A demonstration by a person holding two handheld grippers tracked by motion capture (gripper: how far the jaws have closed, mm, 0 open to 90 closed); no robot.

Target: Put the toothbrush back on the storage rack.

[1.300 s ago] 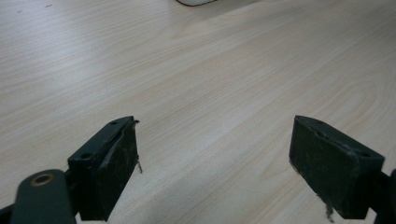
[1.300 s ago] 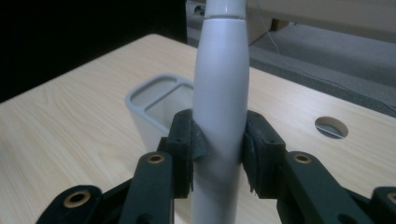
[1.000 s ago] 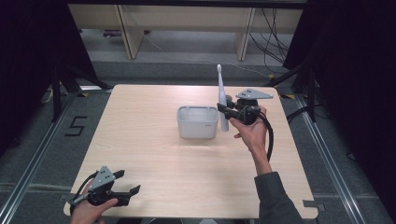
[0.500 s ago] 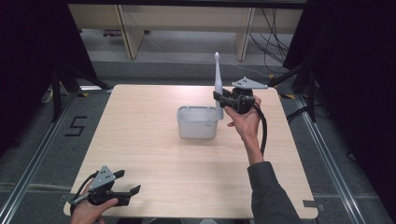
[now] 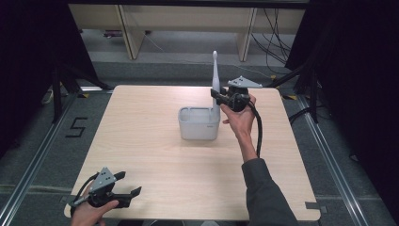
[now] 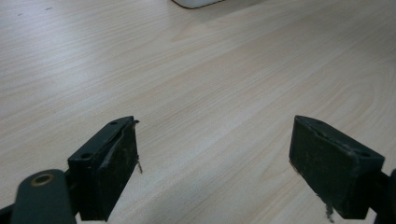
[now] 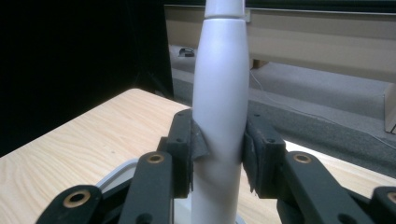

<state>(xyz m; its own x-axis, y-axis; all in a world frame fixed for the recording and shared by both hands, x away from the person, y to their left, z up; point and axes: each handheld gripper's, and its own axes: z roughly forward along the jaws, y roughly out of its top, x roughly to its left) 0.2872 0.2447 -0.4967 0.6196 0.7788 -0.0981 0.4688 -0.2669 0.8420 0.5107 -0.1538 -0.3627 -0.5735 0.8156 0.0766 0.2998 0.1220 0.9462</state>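
A small grey plastic tub (image 5: 199,123) sits in the middle of the big light wooden surface (image 5: 155,155). The right gripper (image 7: 218,154) squeezes a tall white stick-shaped tool (image 5: 215,84) standing upright at the tub's right corner. The left gripper (image 5: 131,184) rests wide open near the front left corner, holding nothing.

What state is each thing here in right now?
Tall white plastic toothbrush-like stick: upright, clamped, its lower end at the tub's right corner.
Grey plastic tub: standing open-topped on the table.
Right gripper: shut on the stick.
Left gripper: open, holding nothing.
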